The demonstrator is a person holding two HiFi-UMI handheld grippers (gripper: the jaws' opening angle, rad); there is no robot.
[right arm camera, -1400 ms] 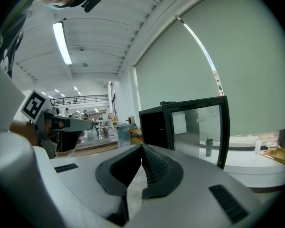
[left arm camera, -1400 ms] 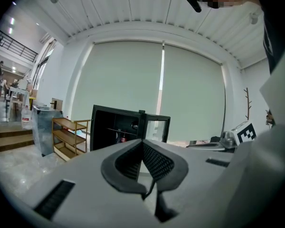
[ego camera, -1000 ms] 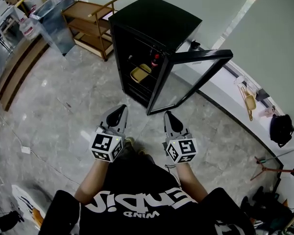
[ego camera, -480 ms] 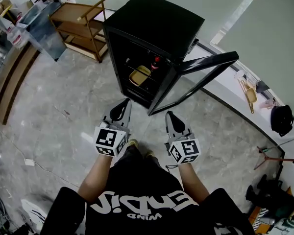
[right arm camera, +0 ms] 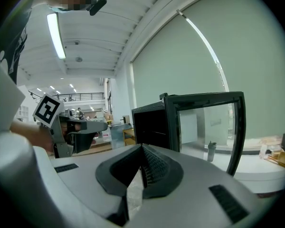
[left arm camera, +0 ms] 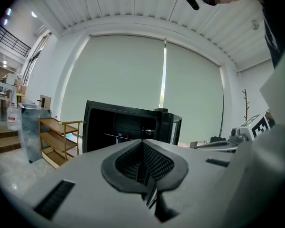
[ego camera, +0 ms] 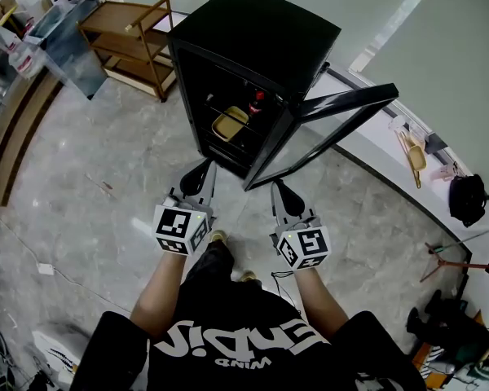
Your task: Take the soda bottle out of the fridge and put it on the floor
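Note:
The black fridge (ego camera: 253, 35) stands ahead with its glass door (ego camera: 342, 108) swung open to the right. On its wire shelf the soda bottle (ego camera: 257, 101) with a red cap stands upright, next to a yellow container (ego camera: 231, 125). My left gripper (ego camera: 204, 169) and right gripper (ego camera: 277, 191) are held side by side above the floor, just short of the fridge's open front, both shut and empty. In the left gripper view the shut left gripper (left arm camera: 143, 145) points at the fridge's (left arm camera: 126, 127) dark inside. The right gripper (right arm camera: 142, 151) points at the door's edge (right arm camera: 171, 125).
A wooden shelf cart (ego camera: 134, 35) and a translucent bin (ego camera: 61, 43) stand to the fridge's left. A low white ledge (ego camera: 375, 149) runs along the right wall, with a dustpan (ego camera: 414, 160) and a black bag (ego camera: 467, 198) on it. A cable (ego camera: 65, 271) lies on the marble floor.
The person has stepped closer to the fridge, which now looks larger. Both grippers' tips have come nearer its open front. Both grippers stay shut.

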